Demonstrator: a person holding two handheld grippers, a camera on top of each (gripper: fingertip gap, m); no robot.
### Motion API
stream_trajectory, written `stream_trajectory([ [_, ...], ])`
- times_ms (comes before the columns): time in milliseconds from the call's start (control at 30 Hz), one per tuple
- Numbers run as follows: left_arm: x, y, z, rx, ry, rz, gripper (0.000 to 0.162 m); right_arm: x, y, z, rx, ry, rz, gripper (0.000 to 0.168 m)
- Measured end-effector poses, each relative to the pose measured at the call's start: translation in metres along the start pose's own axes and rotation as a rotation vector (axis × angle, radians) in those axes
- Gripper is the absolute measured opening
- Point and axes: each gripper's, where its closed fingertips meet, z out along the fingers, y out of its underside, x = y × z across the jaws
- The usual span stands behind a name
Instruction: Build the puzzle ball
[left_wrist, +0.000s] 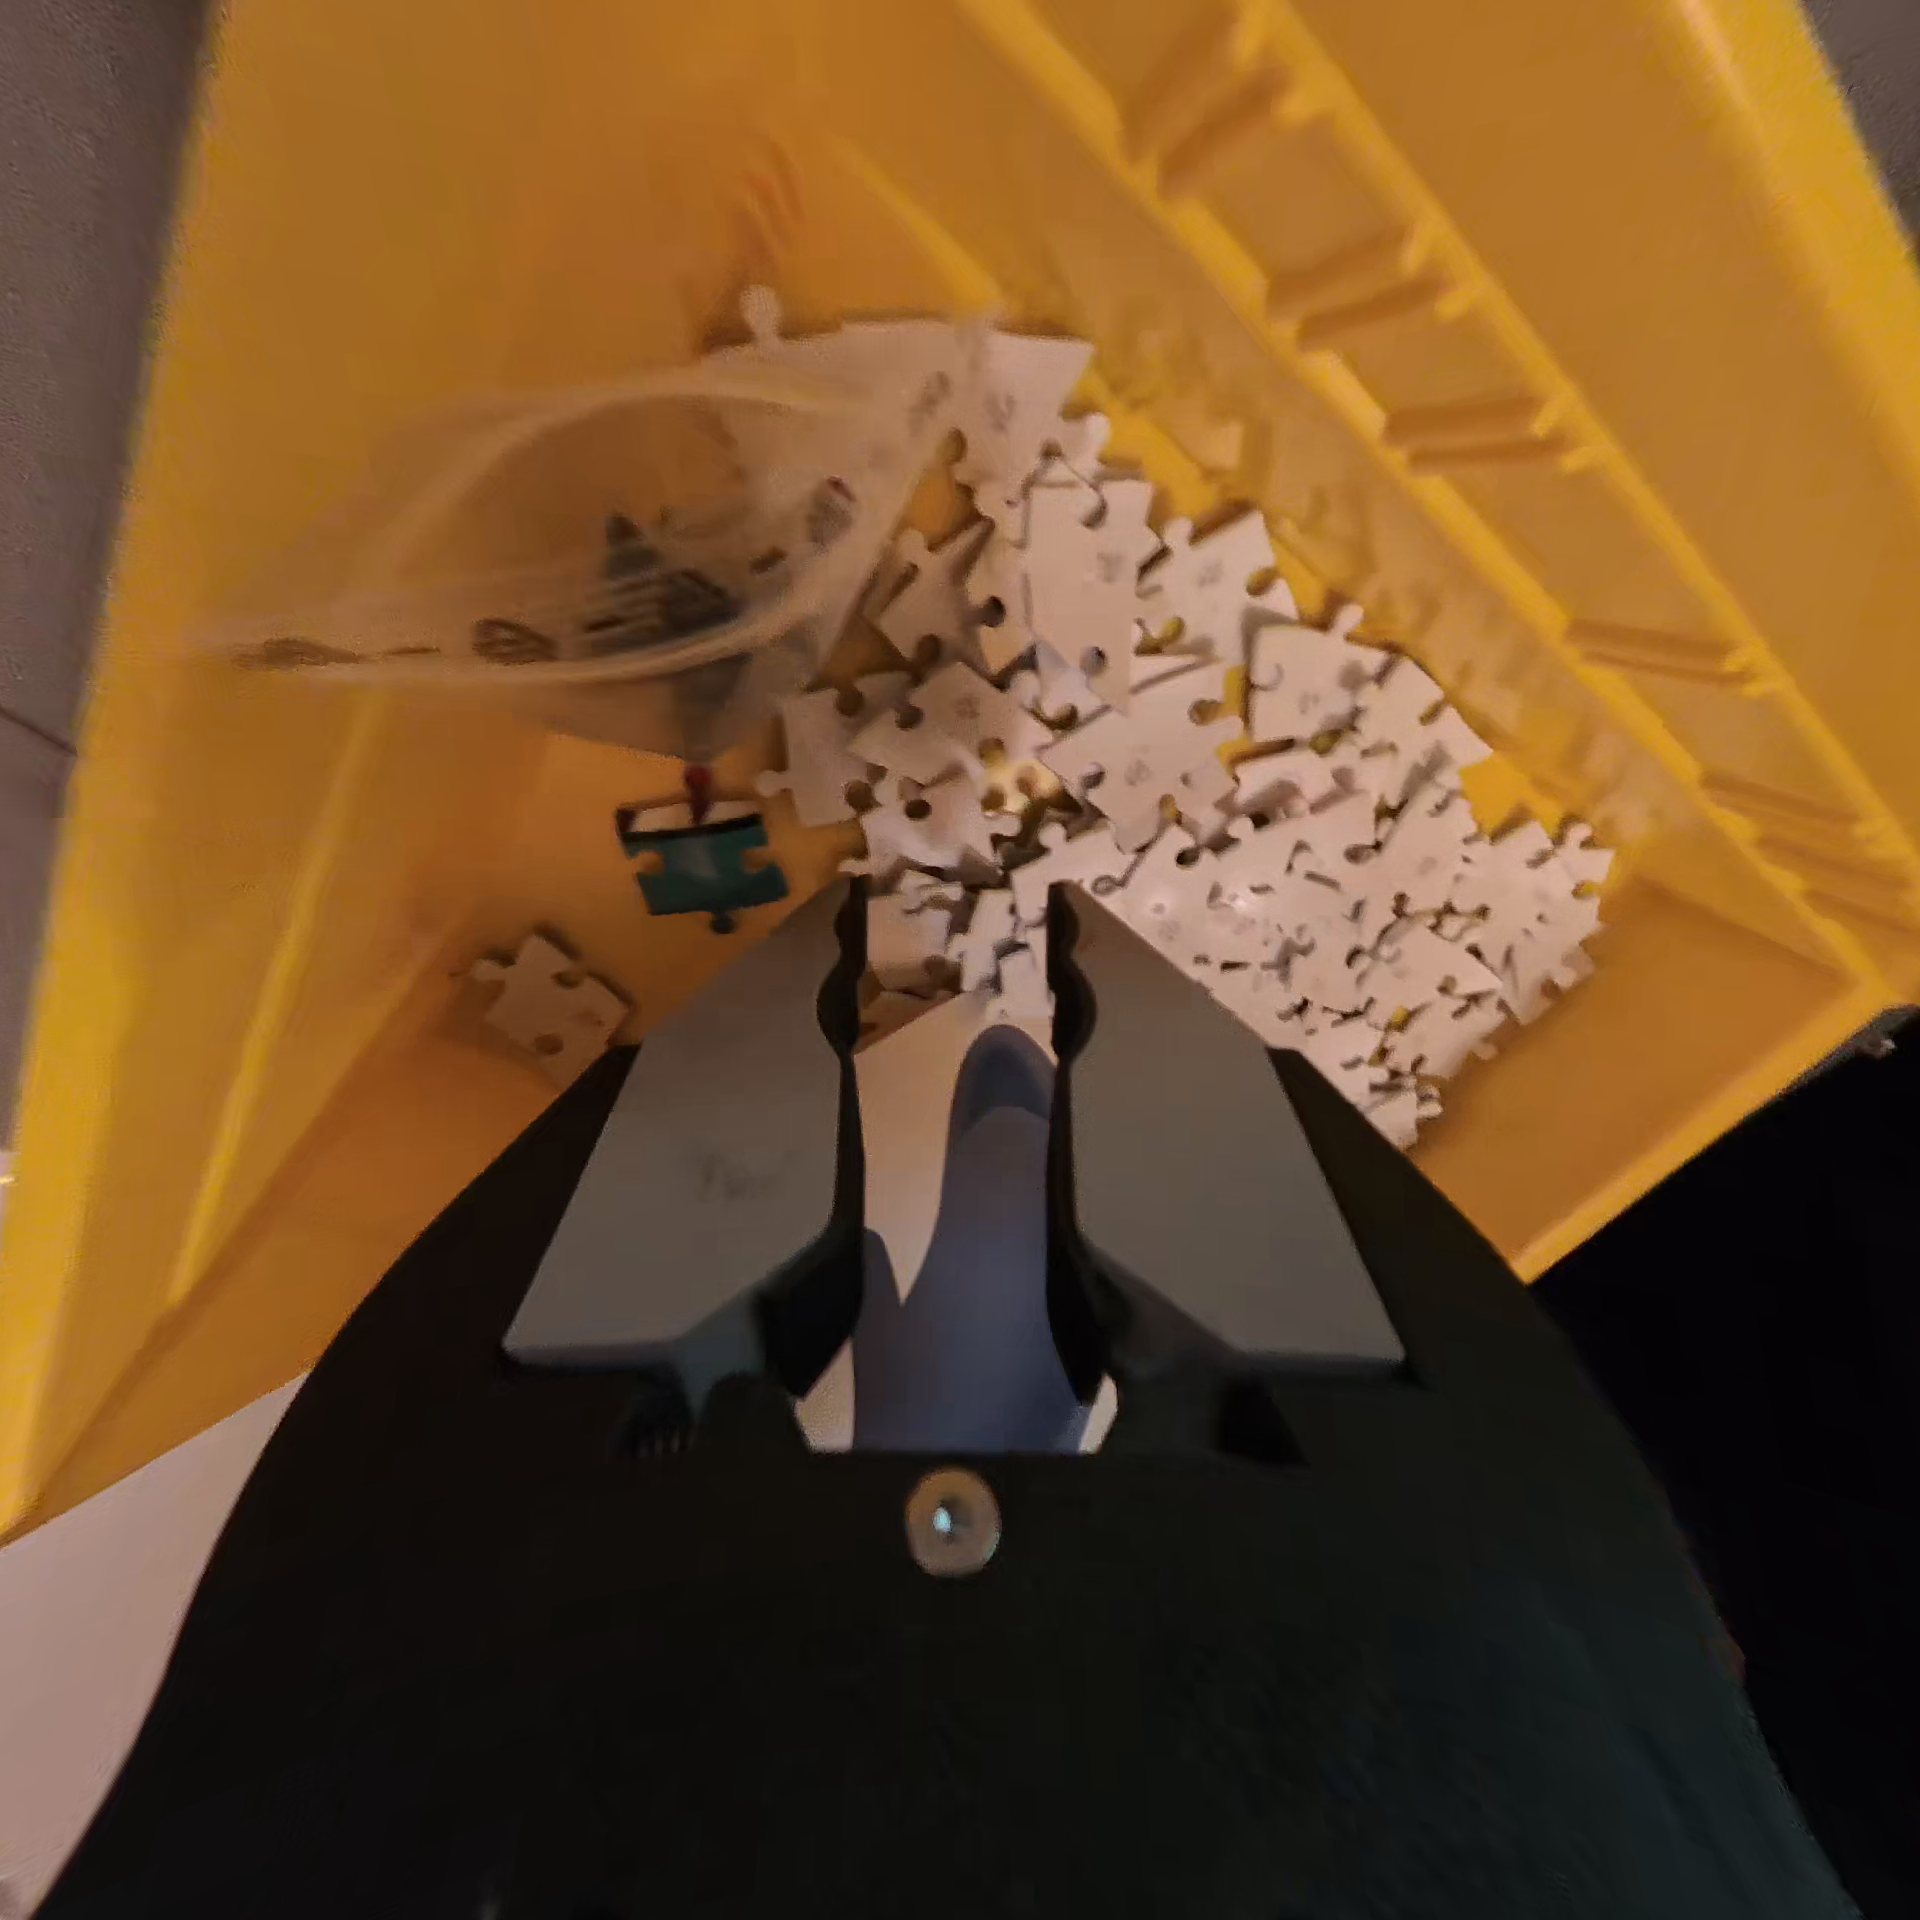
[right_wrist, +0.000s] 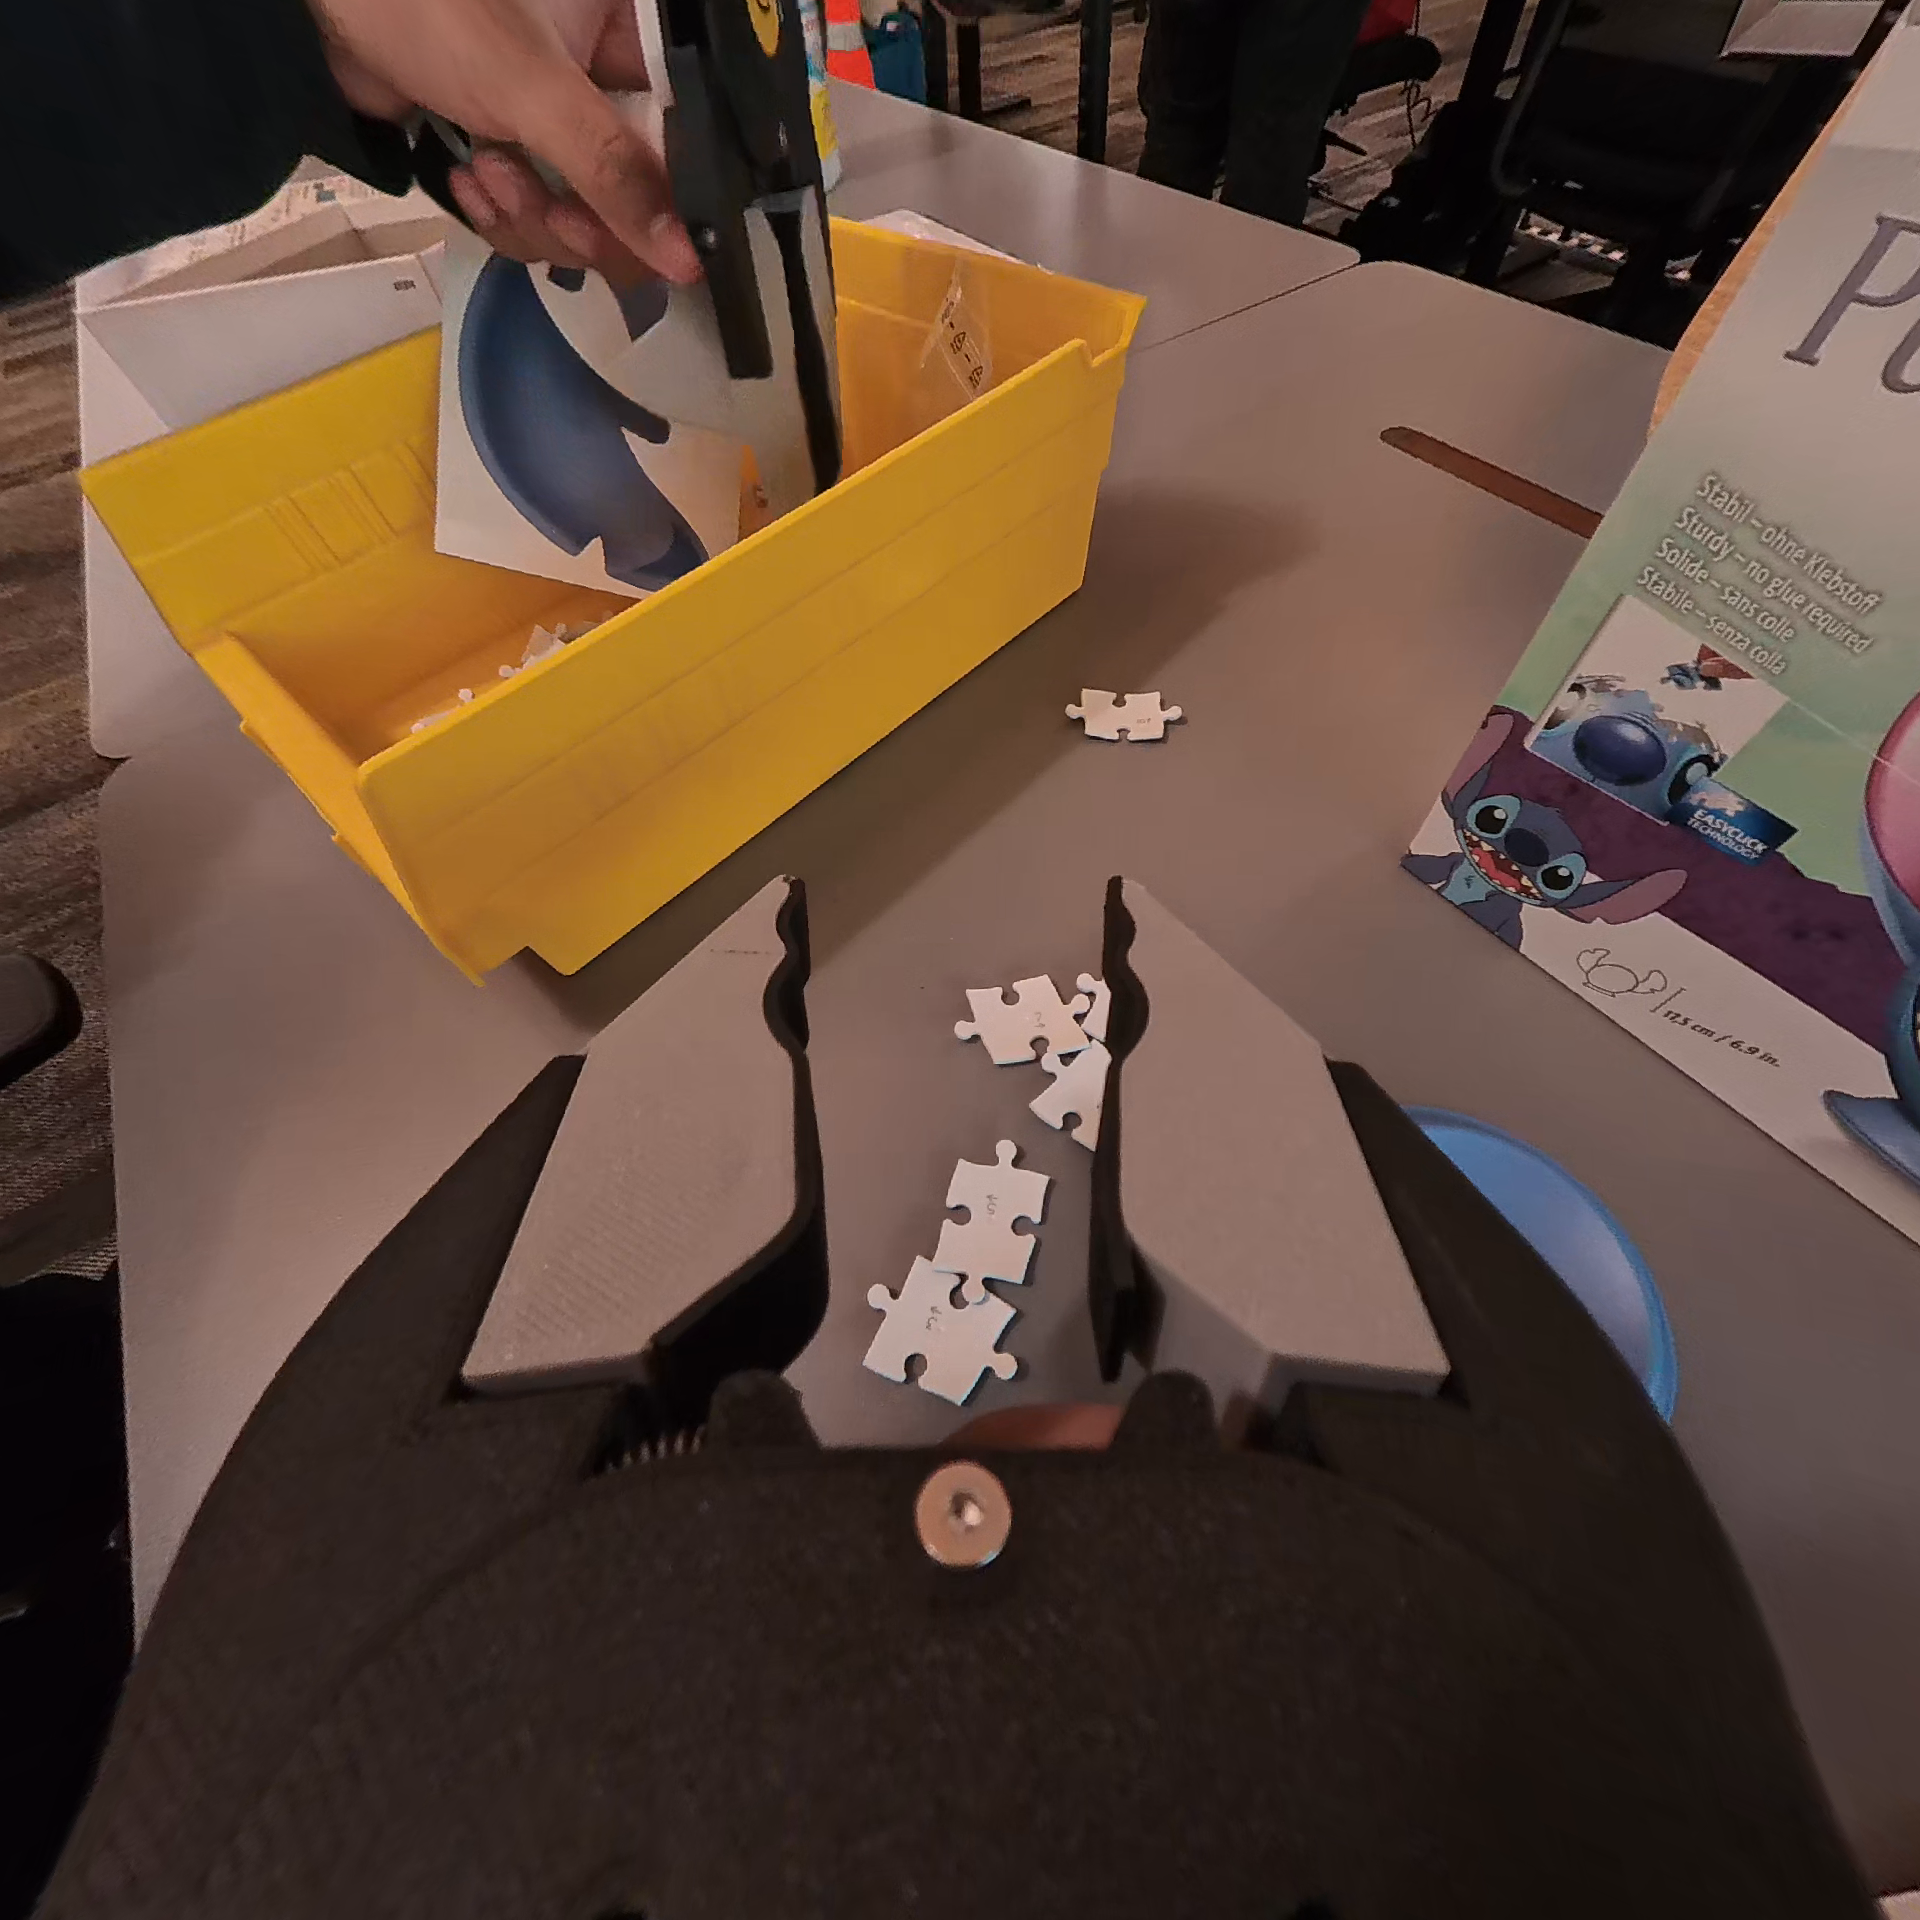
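A yellow bin holds a heap of white, face-down puzzle pieces, a clear plastic bag, a teal piece and a lone white piece. My left gripper is open inside the bin, tips just above the heap. A printed sheet with a blue shape lies against its underside. In the right wrist view the left gripper points down into the bin beside that sheet. My right gripper is open and empty above several white pieces on the grey table.
A joined pair of pieces lies on the table right of the bin. The puzzle's box stands at the right. A blue round part sits by my right finger. A white open box is behind the bin. Spacing between my two grippers at the tips: around 25 cm.
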Motion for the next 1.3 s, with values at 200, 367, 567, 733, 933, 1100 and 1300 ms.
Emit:
stream_trajectory([
  [200,-0.050,0.005,-0.004,-0.044,-0.251,-0.083,0.043,-0.001,-0.002,-0.001,0.007,-0.002,-0.002,0.054],
  [367,-0.058,0.005,0.003,-0.082,-0.249,-0.085,0.032,-0.001,-0.003,-0.002,0.011,0.000,-0.001,0.054],
  [567,-0.050,0.006,0.011,-0.122,-0.201,-0.058,0.033,0.000,-0.006,-0.005,0.023,-0.001,0.001,0.054],
  [733,-0.049,0.003,0.020,-0.133,-0.232,-0.024,0.032,-0.002,-0.007,-0.006,0.029,-0.002,-0.002,0.054],
  [933,-0.049,0.003,0.020,-0.122,-0.225,-0.009,0.033,-0.002,-0.009,-0.007,0.035,-0.003,-0.004,0.054],
  [1100,-0.048,0.002,0.021,-0.093,-0.195,0.035,0.028,-0.004,-0.009,-0.007,0.035,-0.004,-0.008,0.054],
  [1300,-0.051,0.004,0.019,-0.116,-0.229,0.033,0.027,-0.003,-0.012,-0.010,0.047,-0.003,-0.006,0.054],
])
